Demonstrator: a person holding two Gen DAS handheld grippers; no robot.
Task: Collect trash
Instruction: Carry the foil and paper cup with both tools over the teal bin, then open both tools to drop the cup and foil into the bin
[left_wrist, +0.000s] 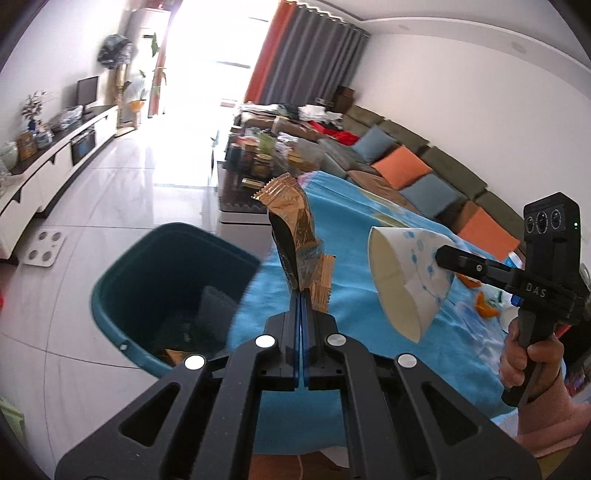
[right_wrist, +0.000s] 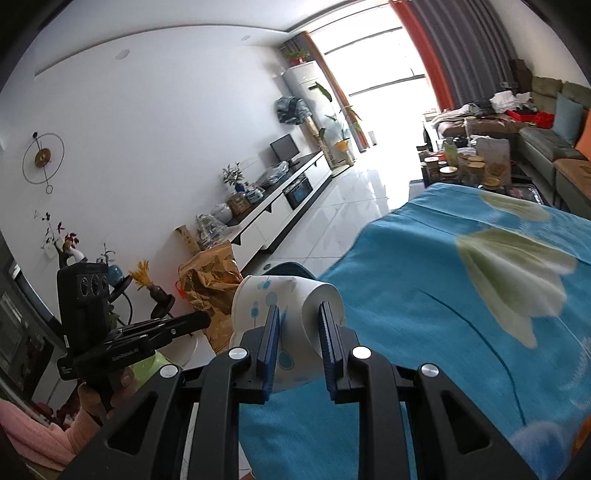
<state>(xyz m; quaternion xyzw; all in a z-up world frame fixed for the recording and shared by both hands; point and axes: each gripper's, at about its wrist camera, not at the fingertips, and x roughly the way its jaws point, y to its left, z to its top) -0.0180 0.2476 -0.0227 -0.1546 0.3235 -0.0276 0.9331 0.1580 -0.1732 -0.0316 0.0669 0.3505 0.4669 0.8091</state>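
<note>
Blue cloth (left_wrist: 351, 236) covers the table right of centre; lower left, a teal bin (left_wrist: 155, 295) on the floor holds wrappers. Centre frame, the left gripper (left_wrist: 295, 258) is clamped on a gold wrapper (left_wrist: 295, 210). At right, the right gripper (right_wrist: 298, 321) pinches a crushed paper cup (right_wrist: 269, 295).
</note>
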